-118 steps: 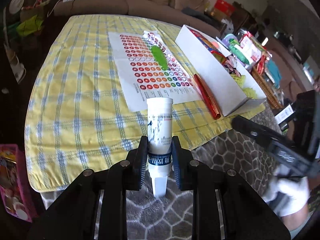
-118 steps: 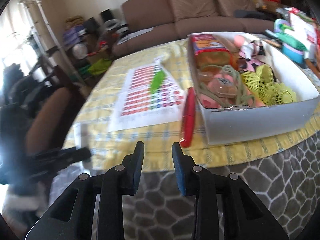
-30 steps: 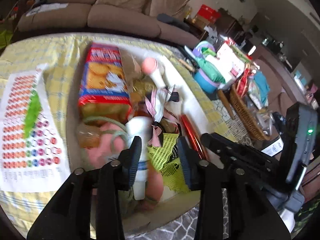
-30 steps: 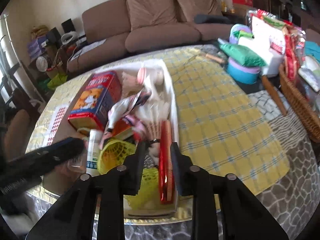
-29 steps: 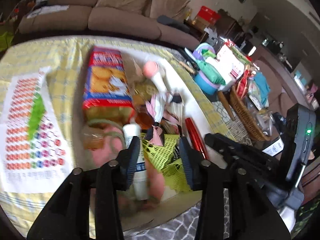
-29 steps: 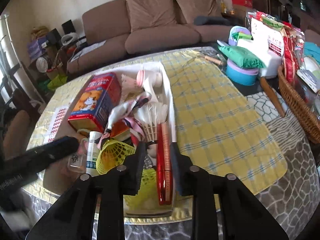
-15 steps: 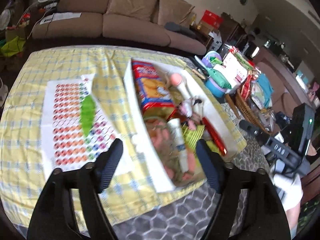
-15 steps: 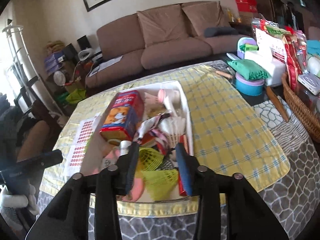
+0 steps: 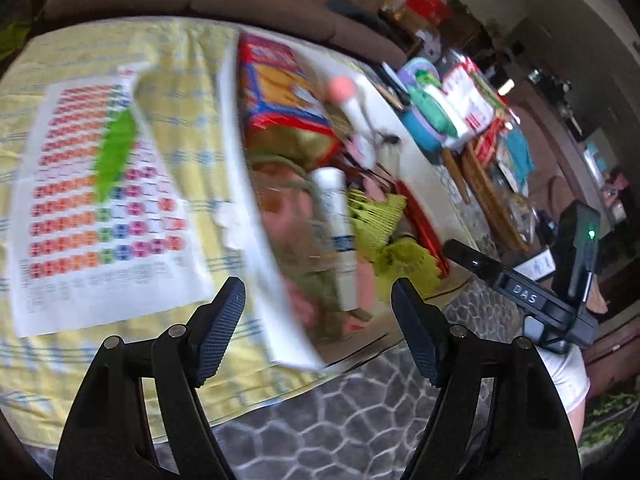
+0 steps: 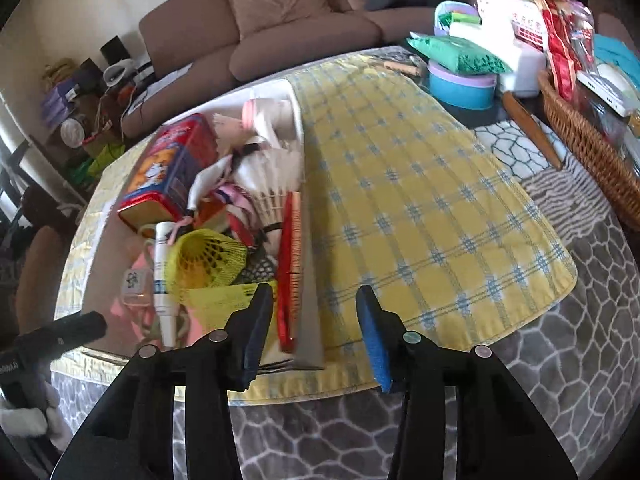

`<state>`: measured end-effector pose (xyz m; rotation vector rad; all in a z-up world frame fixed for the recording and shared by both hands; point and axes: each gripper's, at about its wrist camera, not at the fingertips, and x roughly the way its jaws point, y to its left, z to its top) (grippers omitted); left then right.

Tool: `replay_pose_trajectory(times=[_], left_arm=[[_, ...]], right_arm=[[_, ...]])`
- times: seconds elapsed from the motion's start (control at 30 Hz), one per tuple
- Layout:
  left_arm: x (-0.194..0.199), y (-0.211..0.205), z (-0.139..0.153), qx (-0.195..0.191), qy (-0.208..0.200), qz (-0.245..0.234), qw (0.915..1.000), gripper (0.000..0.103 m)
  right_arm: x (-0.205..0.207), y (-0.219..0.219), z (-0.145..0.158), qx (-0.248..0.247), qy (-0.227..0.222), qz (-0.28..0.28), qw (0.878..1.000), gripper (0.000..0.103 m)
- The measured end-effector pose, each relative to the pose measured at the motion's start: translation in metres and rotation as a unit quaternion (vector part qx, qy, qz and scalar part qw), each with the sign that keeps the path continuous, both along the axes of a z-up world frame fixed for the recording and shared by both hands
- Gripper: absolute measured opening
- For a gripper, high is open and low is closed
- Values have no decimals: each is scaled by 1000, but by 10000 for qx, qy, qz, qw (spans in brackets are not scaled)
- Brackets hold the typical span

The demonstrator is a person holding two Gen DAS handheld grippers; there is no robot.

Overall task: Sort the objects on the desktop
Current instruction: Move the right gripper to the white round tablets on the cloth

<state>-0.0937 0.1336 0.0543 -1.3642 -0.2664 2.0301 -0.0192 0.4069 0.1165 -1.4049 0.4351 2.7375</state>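
A white box [image 9: 256, 216] on the yellow checked cloth holds a red biscuit tin [image 9: 280, 92], a white tube [image 9: 336, 224], yellow mesh [image 9: 380, 216] and a red pen case [image 9: 420, 224]. My left gripper [image 9: 318, 312] is open and empty above the box's near end. My right gripper [image 10: 316, 328] is open and empty just in front of the box [image 10: 308, 340], where the red pen case [image 10: 290, 264], white tube [image 10: 162, 276], yellow mesh [image 10: 208, 260] and tin [image 10: 168, 172] lie. A green leaf-shaped item [image 9: 114, 152] rests on a coloured-dot sheet [image 9: 96, 208].
A wicker basket [image 10: 588, 140], a blue tub [image 10: 460, 88], packets and a wooden stick [image 10: 528, 128] crowd the right of the table. A brown sofa [image 10: 280, 20] stands behind. Grey patterned tabletop [image 10: 560, 360] shows near me.
The white tube left my left gripper and the red pen case left my right one; both lie in the box. Both grippers opened wide and drew back toward the near edge.
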Motion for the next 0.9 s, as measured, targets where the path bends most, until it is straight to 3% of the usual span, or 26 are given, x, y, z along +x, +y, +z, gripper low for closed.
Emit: replay_pose_trajectory(times=[0.07, 0.13, 0.27, 0.43, 0.67, 0.77, 0.9], left_arm=[[2, 10, 1, -156, 94, -3, 9998, 81], [2, 19, 2, -193, 123, -21, 9997, 82], [4, 33, 3, -281, 174, -195, 9993, 82], [10, 53, 3, -354, 220, -357, 9985, 82], [12, 77, -1, -282, 201, -457, 9984, 82], [14, 70, 0, -272, 293, -472, 9981, 75], [9, 5, 22, -196, 724, -132, 9971, 76]], right_arm=[[0, 9, -2, -20, -26, -29, 10000, 43], [-1, 16, -3, -28, -57, -48, 10000, 41], [-3, 25, -4, -579, 31, 142, 9982, 22], [1, 26, 3, -79, 68, 189, 9998, 22], [12, 52, 4, -165, 146, -45, 9997, 24], [16, 60, 13, -203, 307, -249, 9990, 25], [29, 46, 53, -223, 1025, -46, 9945, 29]])
